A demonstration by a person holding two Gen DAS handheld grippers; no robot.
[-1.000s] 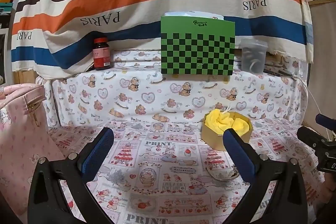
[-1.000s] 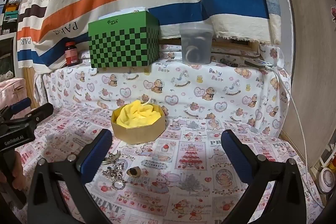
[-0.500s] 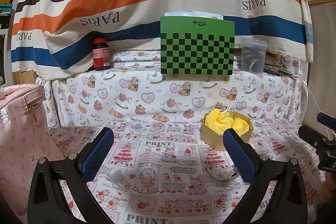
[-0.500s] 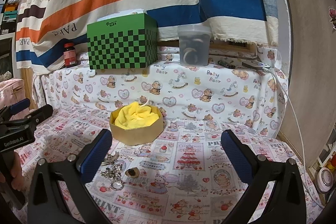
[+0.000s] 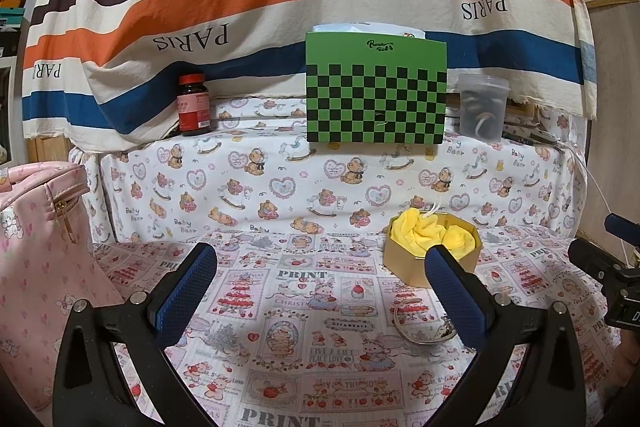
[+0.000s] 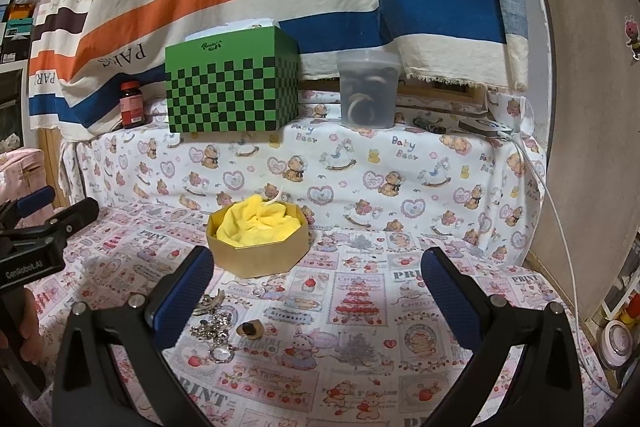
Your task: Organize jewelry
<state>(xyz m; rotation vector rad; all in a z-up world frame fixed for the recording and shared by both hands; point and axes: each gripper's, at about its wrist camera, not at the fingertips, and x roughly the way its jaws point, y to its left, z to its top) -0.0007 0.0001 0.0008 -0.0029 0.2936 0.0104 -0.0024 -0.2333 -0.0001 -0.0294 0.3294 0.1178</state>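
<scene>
Jaws of left gripper (image 5: 320,259) and right gripper (image 6: 316,263) gape wide, empty — jewelry (image 6: 216,323) lies just before the gold box (image 6: 258,247).

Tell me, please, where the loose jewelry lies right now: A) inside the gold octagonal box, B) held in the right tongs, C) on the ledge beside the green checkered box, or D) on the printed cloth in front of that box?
D: the loose jewelry rests on the printed cloth in front of the gold octagonal box, which shows only yellow fabric; the right tongs are open and empty.
</scene>
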